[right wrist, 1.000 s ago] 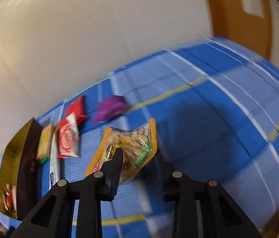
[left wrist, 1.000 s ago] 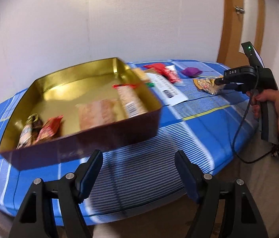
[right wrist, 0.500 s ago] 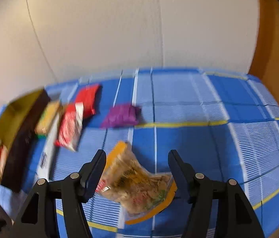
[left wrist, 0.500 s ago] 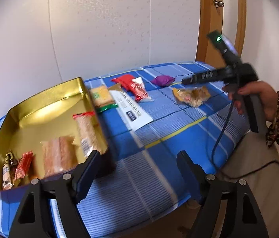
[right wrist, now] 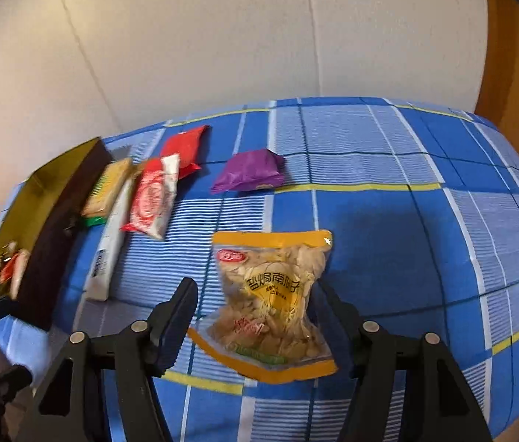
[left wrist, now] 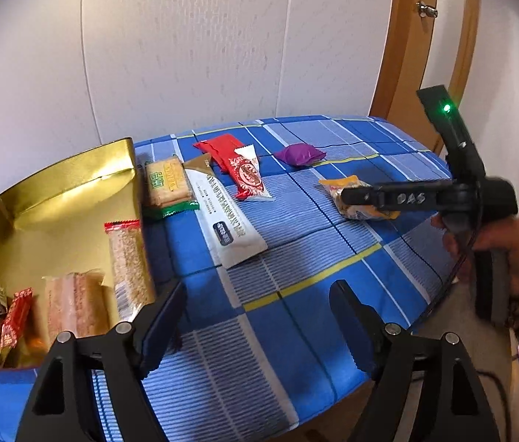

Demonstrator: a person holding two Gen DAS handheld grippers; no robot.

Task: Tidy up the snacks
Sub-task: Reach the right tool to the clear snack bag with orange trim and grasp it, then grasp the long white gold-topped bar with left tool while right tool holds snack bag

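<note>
A yellow-edged clear bag of seeds (right wrist: 274, 294) lies flat on the blue checked tablecloth (right wrist: 388, 258). My right gripper (right wrist: 256, 287) straddles it, jaws closing; the left pad stands clear of the bag. In the left wrist view that gripper (left wrist: 346, 199) hovers over the bag (left wrist: 344, 184), held by a hand (left wrist: 509, 246). My left gripper (left wrist: 257, 287) is open and empty above the cloth, just right of the gold tin box (left wrist: 56, 184), which holds several wrapped snacks.
Loose on the cloth by the box: a biscuit pack (left wrist: 167, 184), a long white bar (left wrist: 228, 221), a red-and-white packet (left wrist: 246, 176), a red packet (left wrist: 222, 145) and a purple packet (left wrist: 298, 154). The table's edge (left wrist: 333, 405) runs under my left gripper. A wooden door frame (left wrist: 399, 55) stands behind.
The right gripper let go of the seed bag, rolled level and opened; the bag now lies flat between its fingers. The left view swung right, away from the box.
</note>
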